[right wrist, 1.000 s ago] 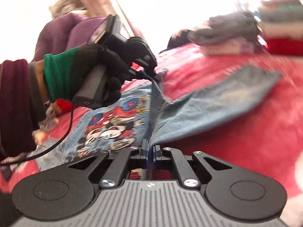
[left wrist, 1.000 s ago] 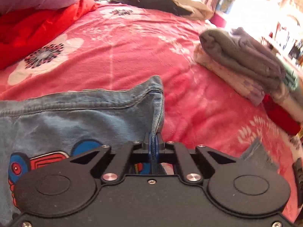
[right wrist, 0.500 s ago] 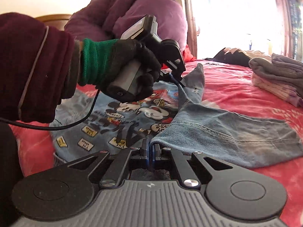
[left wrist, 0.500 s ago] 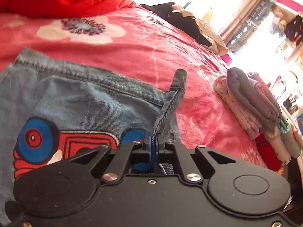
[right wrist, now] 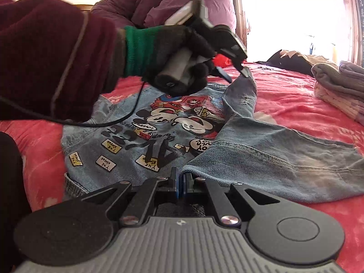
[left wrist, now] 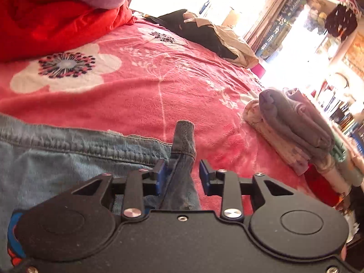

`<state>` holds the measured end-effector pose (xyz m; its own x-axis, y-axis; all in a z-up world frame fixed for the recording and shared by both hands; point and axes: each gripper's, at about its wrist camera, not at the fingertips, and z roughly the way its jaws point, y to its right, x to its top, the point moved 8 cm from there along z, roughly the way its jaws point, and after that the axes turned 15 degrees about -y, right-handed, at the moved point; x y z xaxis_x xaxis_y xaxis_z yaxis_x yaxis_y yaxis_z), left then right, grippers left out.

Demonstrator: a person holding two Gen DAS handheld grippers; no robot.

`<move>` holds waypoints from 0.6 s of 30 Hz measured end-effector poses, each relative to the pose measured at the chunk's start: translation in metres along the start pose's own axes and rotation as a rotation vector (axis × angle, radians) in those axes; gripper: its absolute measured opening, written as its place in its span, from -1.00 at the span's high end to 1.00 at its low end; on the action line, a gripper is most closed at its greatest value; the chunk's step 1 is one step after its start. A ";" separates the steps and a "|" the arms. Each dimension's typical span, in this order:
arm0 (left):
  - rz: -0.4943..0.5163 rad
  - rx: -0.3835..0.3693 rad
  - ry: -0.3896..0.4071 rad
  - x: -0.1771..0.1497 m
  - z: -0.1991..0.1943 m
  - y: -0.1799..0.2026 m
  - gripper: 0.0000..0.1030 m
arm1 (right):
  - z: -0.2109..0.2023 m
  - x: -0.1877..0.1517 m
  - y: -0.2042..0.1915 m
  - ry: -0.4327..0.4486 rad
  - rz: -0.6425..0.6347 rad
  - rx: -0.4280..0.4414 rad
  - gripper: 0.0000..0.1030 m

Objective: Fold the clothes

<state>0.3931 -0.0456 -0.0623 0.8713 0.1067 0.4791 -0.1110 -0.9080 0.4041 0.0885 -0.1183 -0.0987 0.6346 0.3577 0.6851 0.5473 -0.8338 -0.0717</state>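
Two claws working denim jacket on bed: left claw gaping around sleeve, releasing; right claw pinching hem, anchoring fold.

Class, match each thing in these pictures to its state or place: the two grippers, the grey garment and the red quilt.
Things:
1 left gripper
2 right gripper
3 grey garment
4 red quilt

States or places:
a shut on the denim jacket
b on top of the folded pile
c open, denim between its fingers
d bunched up at the far corner

Pairs: 1-c, 2-a, 3-b, 4-d
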 end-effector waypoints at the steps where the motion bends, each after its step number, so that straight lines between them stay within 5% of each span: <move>1: -0.015 0.015 0.002 0.003 0.002 -0.003 0.97 | -0.001 0.000 0.000 0.000 -0.004 -0.001 0.88; 8: -0.146 0.069 -0.027 -0.001 0.022 -0.049 0.97 | -0.007 0.001 -0.006 -0.011 -0.054 0.011 0.88; 12: -0.204 0.037 -0.020 -0.007 0.027 -0.061 0.85 | 0.010 -0.006 -0.011 -0.079 -0.076 0.020 0.88; 15: -0.142 0.077 -0.014 -0.005 0.021 -0.050 0.81 | 0.013 -0.007 -0.011 -0.090 -0.076 0.025 0.88; 18: -0.031 0.164 0.073 -0.003 -0.002 -0.031 0.66 | 0.014 -0.009 -0.013 -0.085 -0.086 0.012 0.88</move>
<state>0.3927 -0.0171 -0.0745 0.8356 0.1589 0.5258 -0.0002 -0.9571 0.2896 0.0833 -0.1051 -0.1138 0.6290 0.4624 0.6250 0.6079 -0.7936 -0.0246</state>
